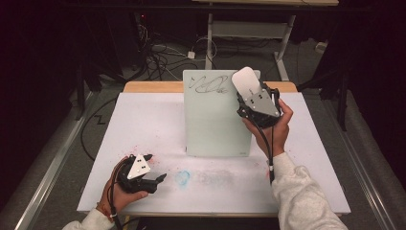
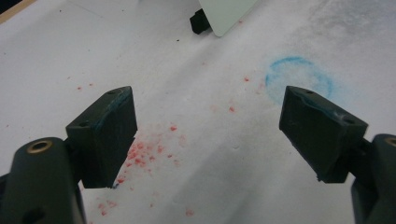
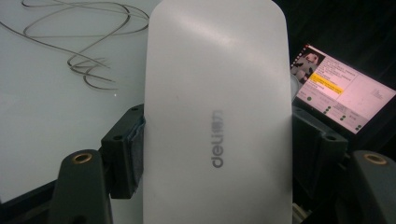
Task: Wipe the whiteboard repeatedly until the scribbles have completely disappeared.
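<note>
Black grippers (image 1: 154, 166), grey plates, white sleeves (image 1: 301, 196)

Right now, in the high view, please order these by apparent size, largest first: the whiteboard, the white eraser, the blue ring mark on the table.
1. Whiteboard, clearly the largest.
2. White eraser, held in the right gripper above the board, so nearness to the camera may enlarge it slightly.
3. Blue ring mark, the smallest.

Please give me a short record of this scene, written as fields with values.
work: wiping scribble off a board
right gripper: shut on white eraser, at the board's top right corner
left gripper: open, empty, low over the table
whiteboard: propped near table middle, dark scribble at top
table: white, with red specks and a blue ring mark
</note>
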The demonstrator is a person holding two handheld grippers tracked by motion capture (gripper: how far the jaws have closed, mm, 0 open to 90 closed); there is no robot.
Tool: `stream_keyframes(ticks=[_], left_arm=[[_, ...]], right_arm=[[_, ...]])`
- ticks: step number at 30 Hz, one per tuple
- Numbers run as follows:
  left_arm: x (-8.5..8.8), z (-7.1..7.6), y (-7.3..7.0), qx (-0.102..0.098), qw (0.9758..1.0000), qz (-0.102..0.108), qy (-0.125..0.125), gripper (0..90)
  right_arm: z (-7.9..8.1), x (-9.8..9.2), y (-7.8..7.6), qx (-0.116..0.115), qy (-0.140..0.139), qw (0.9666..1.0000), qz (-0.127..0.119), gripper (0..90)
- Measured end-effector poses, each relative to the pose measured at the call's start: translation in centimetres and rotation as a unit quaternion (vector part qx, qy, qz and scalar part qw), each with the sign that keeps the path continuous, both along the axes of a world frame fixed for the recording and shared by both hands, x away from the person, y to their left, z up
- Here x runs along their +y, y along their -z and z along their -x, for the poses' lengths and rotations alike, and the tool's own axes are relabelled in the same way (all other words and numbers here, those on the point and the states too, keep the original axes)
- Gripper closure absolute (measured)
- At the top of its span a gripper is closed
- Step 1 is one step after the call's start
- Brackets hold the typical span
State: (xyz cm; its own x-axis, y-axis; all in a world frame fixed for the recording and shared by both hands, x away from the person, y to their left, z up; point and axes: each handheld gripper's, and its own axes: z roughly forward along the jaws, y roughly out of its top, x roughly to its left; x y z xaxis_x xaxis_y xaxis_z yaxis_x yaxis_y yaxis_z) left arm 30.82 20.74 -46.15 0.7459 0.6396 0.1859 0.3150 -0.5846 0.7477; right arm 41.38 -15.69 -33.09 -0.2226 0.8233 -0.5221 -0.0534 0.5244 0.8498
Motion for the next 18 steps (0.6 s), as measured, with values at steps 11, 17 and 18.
stream_keyframes(ticks=[11, 17, 18], left_arm=[[0.1, 0.0, -0.1, -0.003, 1.0000, -0.001, -0.001, 18.6], [0.0, 0.1, -0.1, -0.003, 1.0000, -0.001, 0.000, 18.6], [0.0, 0.1, -0.1, -0.003, 1.0000, 0.000, 0.000, 18.6]], right_arm=[[1.0, 3.8, 2.9, 0.008, -0.033, 0.9984, 0.046, 30.8], [1.5, 5.4, 4.2, 0.007, -0.044, 0.9968, 0.067, 30.8], [1.6, 5.5, 4.3, 0.006, -0.044, 0.9965, 0.071, 30.8]])
